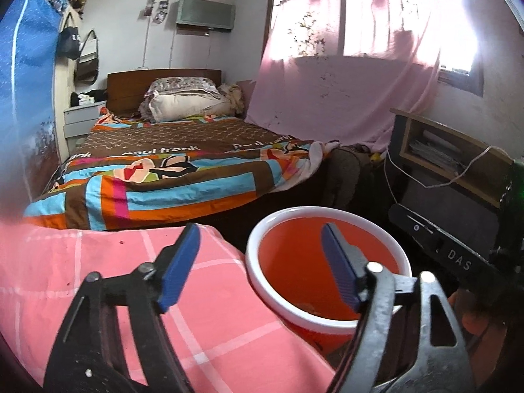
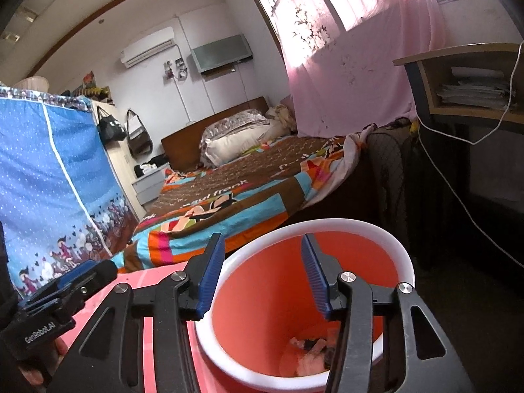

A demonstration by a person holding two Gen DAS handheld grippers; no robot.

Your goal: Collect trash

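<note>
**Both claws empty over the orange bin**

The right claw (image 2: 260, 273) hangs in the lower middle of its view, directly above the mouth of the orange bin (image 2: 404, 255), jaws part-way apart with nothing between them. Crumpled trash (image 2: 309, 350), pale and pinkish, lies at the bottom of the bin, low in that frame. The left claw (image 1: 258, 267) stands wide and also empty, straddling the bin's white rim at lower centre of its view: one blue pad sits over the pink checked cloth (image 1: 98, 262), the other over the bin's opening.

The likeliest trouble, as I judge it, is a knock. The bin stands just beside the cloth-covered surface, and a claw dipping or swinging sideways could catch the rim and tip it, spilling what is collected. The two claws are also near each other, so a careless turn might bring them together.

Around them: the bed (image 2: 229, 193) with its bright patchwork cover fills the middle, a blue fabric wardrobe (image 2: 49, 163) stands at left, and a white cable (image 2: 458, 196) trails down at right beside the dark desk, where it could snag a passing arm.
</note>
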